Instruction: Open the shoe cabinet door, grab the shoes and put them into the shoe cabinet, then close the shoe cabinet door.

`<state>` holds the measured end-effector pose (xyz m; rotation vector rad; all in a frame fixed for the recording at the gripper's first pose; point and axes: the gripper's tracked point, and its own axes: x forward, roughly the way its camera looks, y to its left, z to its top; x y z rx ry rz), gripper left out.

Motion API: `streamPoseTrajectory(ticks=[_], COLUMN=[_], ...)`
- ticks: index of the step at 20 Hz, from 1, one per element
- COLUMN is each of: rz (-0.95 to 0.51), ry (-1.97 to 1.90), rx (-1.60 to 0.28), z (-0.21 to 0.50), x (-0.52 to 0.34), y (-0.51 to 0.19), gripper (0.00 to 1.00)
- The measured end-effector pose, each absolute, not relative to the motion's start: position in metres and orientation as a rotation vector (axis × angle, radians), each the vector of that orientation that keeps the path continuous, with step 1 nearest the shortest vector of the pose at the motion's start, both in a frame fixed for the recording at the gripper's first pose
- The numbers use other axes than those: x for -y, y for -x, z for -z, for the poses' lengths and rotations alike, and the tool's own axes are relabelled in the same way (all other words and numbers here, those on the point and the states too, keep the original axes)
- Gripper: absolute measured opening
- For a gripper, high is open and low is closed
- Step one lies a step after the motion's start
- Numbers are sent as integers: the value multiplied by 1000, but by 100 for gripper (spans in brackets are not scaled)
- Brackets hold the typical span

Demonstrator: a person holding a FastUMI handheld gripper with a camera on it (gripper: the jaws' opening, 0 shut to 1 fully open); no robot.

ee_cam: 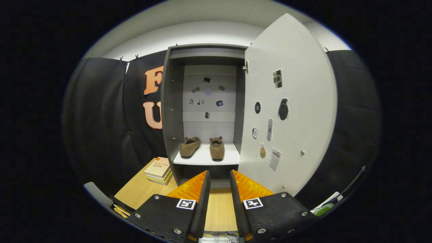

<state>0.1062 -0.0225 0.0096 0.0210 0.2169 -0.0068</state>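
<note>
One tool (220, 177) shows, with two orange fingers (189, 187) standing apart with a gap between them and nothing held; through the gap the wooden tabletop (219, 209) is seen. Ahead of the fingers stands one cabinet (172, 111), dark-sided with a pale back wall, and its one door (297, 101) hangs swung wide open on the right, its pale inner face turned toward the camera. Two brown fuzzy shoes (202, 146) sit on the white shelf (206, 158) inside the cabinet: the left one lies near the shelf's left edge, angled, and the right one sits near the middle with its heel toward the camera; they lie apart and do not touch. Below the shelf is a dark compartment whose contents cannot be made out. On the back wall about eight small stickers (206, 91) are scattered, too small to identify. The door carries about eight stuck-on items (282, 108), among them a dark rounded shape, a slim upright one and a white paper slip; what they are is hard to tell. One stack of books (158, 170), perhaps three or four, lies on the tabletop by the cabinet's left side. At the tabletop's near right, something white and green (325, 206) is cut off.
</note>
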Motion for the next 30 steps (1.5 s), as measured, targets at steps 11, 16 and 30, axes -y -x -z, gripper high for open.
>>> streamPoseTrajectory(ticks=[11, 16, 30], rz=[192, 216, 162], ry=[-42, -82, -126], rx=[-215, -238, -253], z=[-2, 20, 45], x=[146, 182, 188], y=[-53, -68, -113], gripper=[47, 50, 54])
